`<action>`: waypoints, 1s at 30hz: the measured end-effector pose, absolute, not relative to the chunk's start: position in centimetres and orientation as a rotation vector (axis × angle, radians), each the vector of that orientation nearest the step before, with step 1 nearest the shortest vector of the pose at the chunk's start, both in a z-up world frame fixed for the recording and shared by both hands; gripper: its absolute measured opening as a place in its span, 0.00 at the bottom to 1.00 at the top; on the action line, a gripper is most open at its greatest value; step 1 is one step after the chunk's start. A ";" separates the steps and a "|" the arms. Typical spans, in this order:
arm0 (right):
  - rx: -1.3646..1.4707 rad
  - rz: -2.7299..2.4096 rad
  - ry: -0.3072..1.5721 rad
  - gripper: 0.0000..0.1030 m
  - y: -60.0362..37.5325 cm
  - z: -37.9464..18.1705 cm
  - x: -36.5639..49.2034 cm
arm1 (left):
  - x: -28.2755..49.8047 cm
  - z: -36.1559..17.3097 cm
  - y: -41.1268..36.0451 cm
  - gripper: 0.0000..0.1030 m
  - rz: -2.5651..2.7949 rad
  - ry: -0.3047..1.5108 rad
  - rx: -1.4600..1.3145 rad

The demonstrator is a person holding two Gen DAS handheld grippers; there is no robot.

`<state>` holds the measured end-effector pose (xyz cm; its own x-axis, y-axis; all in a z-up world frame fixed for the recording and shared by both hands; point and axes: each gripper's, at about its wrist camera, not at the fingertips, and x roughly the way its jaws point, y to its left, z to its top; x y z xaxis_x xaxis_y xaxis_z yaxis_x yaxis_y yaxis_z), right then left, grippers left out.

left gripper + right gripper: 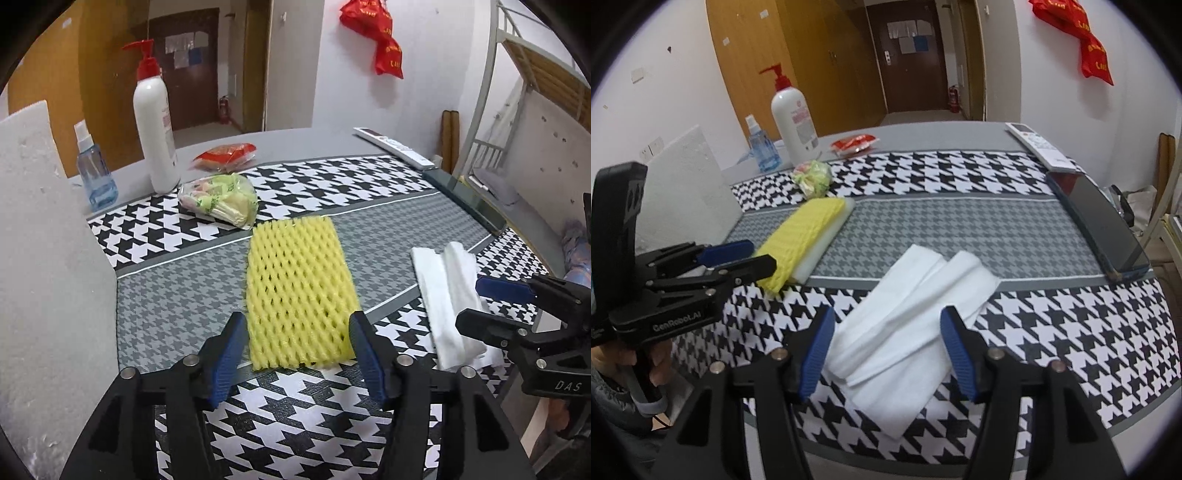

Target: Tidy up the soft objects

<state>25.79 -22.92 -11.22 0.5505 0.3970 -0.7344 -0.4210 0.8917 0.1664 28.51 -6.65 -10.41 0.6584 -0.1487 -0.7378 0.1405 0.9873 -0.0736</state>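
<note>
A yellow foam net sleeve point(297, 291) lies flat on the houndstooth mat point(177, 291); in the right wrist view point(801, 236) it rests on a white foam slab point(831, 236). My left gripper point(297, 332) is open, its blue pads either side of the sleeve's near end, holding nothing. A folded white cloth point(905, 325) lies at the mat's near right; it also shows in the left wrist view point(450, 306). My right gripper point(886, 332) is open with its pads either side of the cloth's near part. Each gripper shows from the side in the other's view.
At the back stand a white pump bottle point(155, 125), a blue spray bottle point(94, 173), a green snack bag point(221, 201) and a red packet point(225, 155). A white foam block point(40, 236) rises at left. A remote point(1039, 146) and a phone point(1102, 225) lie at right.
</note>
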 end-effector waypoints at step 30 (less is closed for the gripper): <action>-0.086 0.406 0.888 0.62 -22.1 -12.0 26.1 | 25.4 -8.6 -6.4 0.19 -0.238 0.740 -0.047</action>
<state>26.11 -22.08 -12.03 0.5601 0.3089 -0.7687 -0.3792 0.9205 0.0936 25.42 -6.42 -8.63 0.7129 -0.2308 -0.6622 0.1980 0.9721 -0.1258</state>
